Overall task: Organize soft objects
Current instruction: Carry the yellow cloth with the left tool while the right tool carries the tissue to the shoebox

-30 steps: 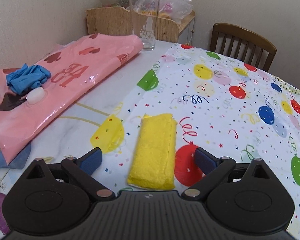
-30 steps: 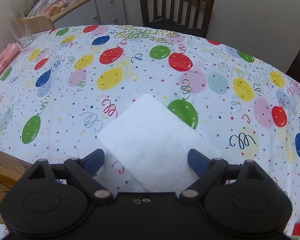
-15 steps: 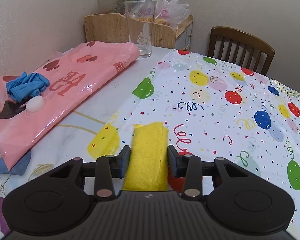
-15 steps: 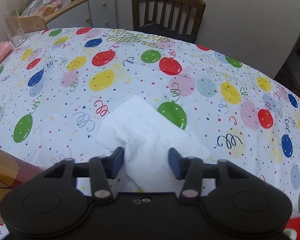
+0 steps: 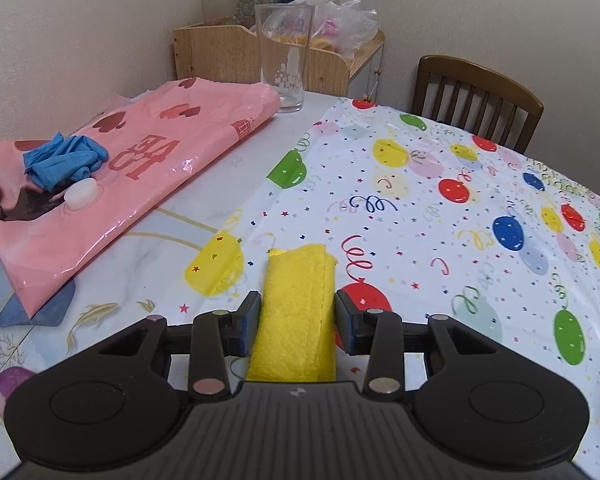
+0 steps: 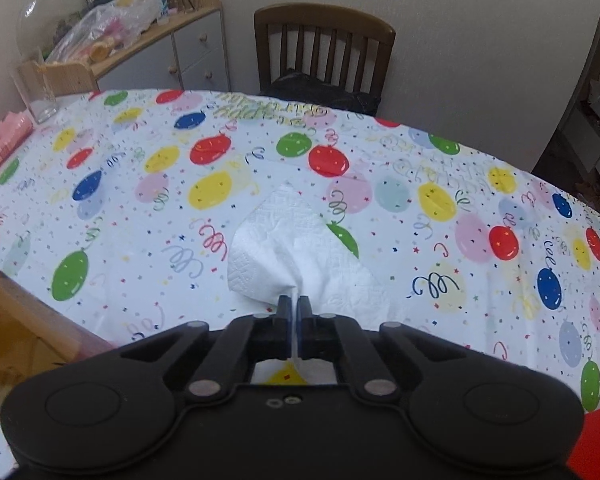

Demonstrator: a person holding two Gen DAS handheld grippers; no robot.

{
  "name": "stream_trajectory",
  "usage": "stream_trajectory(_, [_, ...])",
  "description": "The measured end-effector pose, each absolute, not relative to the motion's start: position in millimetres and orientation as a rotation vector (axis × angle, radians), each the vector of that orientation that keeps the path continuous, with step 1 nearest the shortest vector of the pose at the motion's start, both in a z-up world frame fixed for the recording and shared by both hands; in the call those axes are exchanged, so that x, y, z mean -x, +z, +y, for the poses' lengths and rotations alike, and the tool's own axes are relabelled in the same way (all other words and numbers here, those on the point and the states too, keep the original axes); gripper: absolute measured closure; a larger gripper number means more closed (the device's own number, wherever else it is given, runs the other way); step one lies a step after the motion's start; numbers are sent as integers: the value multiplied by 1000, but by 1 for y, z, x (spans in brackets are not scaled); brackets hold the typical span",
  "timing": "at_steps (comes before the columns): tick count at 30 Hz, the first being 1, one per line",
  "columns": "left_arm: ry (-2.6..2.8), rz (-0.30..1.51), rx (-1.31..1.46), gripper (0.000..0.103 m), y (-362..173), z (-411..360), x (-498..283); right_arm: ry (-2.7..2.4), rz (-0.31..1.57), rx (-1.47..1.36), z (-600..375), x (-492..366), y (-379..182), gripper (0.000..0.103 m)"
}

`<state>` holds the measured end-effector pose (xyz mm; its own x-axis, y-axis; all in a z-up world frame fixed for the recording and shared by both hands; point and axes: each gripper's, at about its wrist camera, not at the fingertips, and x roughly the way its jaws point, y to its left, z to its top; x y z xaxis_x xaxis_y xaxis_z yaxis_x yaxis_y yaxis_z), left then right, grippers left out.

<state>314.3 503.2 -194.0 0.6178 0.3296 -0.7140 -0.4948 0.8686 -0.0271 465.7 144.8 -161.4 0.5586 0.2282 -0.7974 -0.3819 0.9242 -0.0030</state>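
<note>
Right wrist view showed that your right gripper (image 6: pixel 294 304) had just clenched the white napkin (image 6: pixel 284 236) mid-table, while your left gripper (image 5: pixel 296 312) grasped the yellow cloth (image 5: pixel 296 300) near the tablecloth's (image 5: pixel 440 200) left edge, so both seemed ready for lifting.

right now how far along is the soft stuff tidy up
Nothing looks put away yet. In hand: the left gripper is clamped on the folded yellow cloth, which lies on the balloon tablecloth, and the right gripper, jaws just closed, pinches the white paper napkin, bunching it upward. Left: placing both; the blue gloves are untouched.
</note>
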Motion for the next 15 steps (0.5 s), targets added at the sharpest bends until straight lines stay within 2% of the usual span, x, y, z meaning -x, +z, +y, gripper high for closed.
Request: stream_trajectory(15, [379, 700, 268, 65, -137, 459, -275, 439, 823, 16, 106, -403, -85, 101])
